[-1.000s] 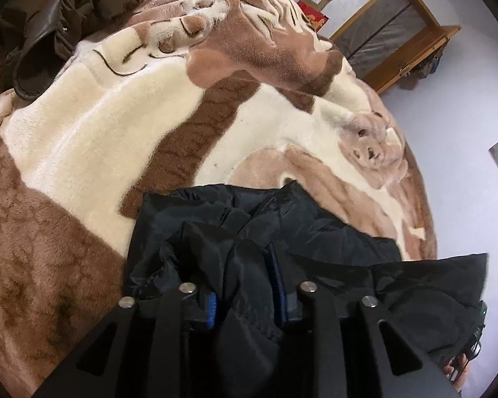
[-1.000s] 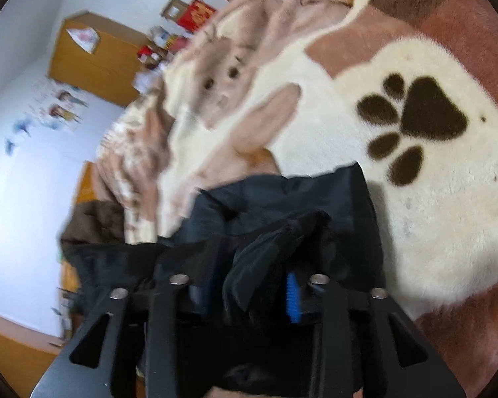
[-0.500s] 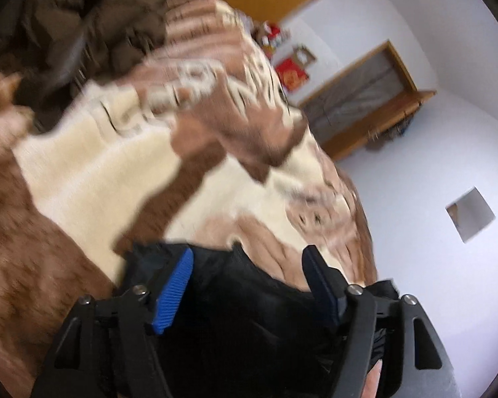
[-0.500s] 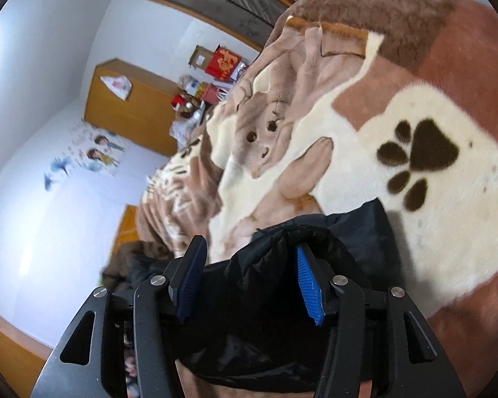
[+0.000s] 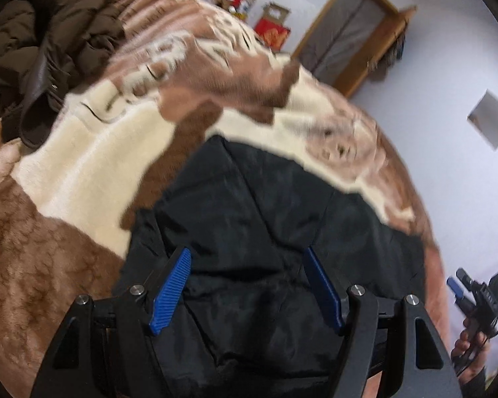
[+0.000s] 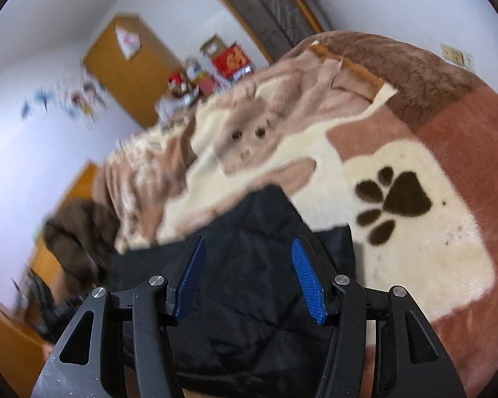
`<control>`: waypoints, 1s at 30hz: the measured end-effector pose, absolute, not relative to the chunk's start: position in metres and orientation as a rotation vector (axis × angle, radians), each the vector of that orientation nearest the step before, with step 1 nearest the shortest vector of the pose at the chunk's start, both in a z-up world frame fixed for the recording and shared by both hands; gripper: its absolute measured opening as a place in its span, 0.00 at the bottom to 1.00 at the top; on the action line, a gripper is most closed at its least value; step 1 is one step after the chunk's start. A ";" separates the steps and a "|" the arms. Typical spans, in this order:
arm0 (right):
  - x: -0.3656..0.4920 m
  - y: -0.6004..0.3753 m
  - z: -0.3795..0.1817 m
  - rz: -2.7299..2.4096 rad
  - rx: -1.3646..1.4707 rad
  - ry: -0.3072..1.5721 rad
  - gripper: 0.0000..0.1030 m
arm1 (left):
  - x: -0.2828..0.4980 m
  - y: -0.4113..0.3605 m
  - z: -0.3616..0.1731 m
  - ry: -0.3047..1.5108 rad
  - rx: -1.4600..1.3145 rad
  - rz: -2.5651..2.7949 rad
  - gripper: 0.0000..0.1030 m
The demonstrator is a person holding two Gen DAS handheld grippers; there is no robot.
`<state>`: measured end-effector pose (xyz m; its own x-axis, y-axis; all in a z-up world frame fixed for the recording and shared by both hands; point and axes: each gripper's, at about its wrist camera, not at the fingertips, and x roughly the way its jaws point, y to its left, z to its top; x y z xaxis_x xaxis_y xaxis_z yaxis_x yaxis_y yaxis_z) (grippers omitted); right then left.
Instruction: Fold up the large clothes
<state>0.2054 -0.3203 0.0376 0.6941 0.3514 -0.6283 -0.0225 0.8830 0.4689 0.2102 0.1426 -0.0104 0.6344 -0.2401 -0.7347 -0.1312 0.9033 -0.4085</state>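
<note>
Currently, the left gripper (image 5: 247, 285) and right gripper (image 6: 249, 277) are both hanging released, jaws spread, gripping nothing. The black jacket (image 5: 275, 232) is lying bunched on the blanket (image 5: 83, 179) directly beneath both. Judged step: regrasping; next, each gripper needs an outer edge

Open blanket (image 5: 93, 165) is seen ahead and to the left of the black jacket (image 5: 265, 232), and cream blanket with a paw print (image 6: 398, 199) lies free to its right. The far-left corner of the bed is blocked by a heaped brown coat (image 5: 49, 33). Both pairs of jaws are held wide apart above the jacket, nothing lying between the pads. The right gripper (image 5: 478, 295) is seen beyond the jacket's right edge.
</note>
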 end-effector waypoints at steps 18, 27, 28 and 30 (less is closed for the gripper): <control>0.274 -0.241 -0.033 0.150 -0.014 0.853 0.54 | 0.283 0.045 -0.054 0.905 -0.076 -0.062 0.70; 0.314 -0.258 -0.072 0.119 0.094 0.889 0.54 | 0.306 0.050 -0.090 0.870 -0.060 0.011 0.72; 0.316 -0.260 -0.076 0.115 0.108 0.892 0.54 | 0.308 0.050 -0.093 0.872 -0.068 0.012 0.72; 0.319 -0.261 -0.079 0.104 0.112 0.892 0.53 | 0.313 0.049 -0.095 0.875 -0.063 0.016 0.72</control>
